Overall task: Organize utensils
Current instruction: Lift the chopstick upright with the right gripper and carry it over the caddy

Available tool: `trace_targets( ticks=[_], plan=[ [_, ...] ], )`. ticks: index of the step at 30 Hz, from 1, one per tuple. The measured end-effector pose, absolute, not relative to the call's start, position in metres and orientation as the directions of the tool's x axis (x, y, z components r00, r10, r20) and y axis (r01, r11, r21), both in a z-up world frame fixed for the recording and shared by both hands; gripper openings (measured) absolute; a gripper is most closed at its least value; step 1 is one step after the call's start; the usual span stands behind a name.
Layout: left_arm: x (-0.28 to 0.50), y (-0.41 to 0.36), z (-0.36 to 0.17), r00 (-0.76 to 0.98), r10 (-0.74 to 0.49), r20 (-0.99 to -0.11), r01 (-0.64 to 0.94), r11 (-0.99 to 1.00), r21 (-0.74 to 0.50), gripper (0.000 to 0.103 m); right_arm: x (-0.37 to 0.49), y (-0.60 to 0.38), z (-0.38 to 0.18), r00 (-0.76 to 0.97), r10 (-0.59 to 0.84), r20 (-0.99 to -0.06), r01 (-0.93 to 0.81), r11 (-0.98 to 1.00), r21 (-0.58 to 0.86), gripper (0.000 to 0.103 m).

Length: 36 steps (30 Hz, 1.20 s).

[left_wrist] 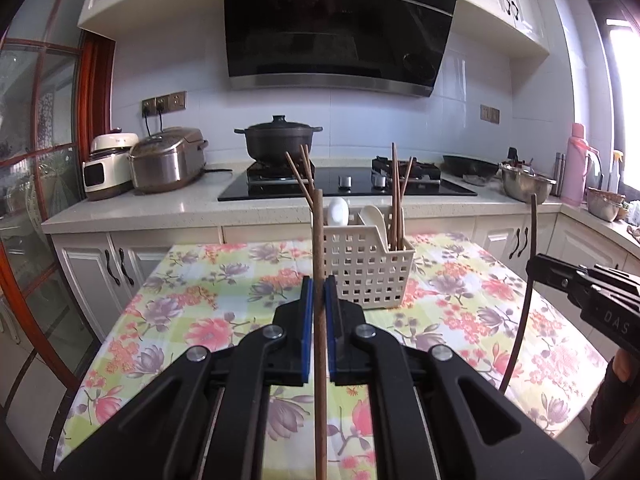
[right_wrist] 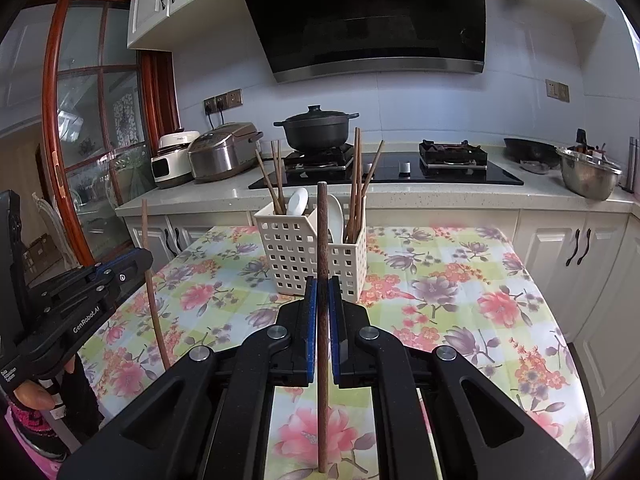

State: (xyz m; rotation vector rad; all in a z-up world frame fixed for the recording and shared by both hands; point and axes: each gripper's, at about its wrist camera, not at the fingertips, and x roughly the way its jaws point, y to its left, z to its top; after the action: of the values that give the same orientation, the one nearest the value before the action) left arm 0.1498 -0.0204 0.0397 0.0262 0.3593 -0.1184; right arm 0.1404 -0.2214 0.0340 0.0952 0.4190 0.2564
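While both grippers hover short of the caddy: left gripper [left_wrist: 319, 280] clamped on one upright wooden chopstick [left_wrist: 318, 236], right gripper [right_wrist: 322, 284] clamped on another [right_wrist: 322, 224]. Held vertical, likely for dropping into cream slotted utensil caddy [left_wrist: 370, 264]. Floral tablecloth [left_wrist: 208, 304]; kitchen counter, gas hob behind.

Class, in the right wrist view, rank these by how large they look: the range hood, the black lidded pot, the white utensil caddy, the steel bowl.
1. range hood
2. white utensil caddy, nearer the camera
3. black lidded pot and steel bowl: too alike to rank.
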Motion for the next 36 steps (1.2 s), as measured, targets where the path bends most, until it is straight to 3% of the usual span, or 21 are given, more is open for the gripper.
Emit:
trace_targets(
  ticks=[36],
  plan=[
    [0.153,-0.019,0.054,0.935,-0.123,-0.332,0.134,0.991,0.011,0.006,0.156,-0.197,0.059,0.902,0.265,-0.341,-0.266,0.963,0.043,0.006]
  ],
)
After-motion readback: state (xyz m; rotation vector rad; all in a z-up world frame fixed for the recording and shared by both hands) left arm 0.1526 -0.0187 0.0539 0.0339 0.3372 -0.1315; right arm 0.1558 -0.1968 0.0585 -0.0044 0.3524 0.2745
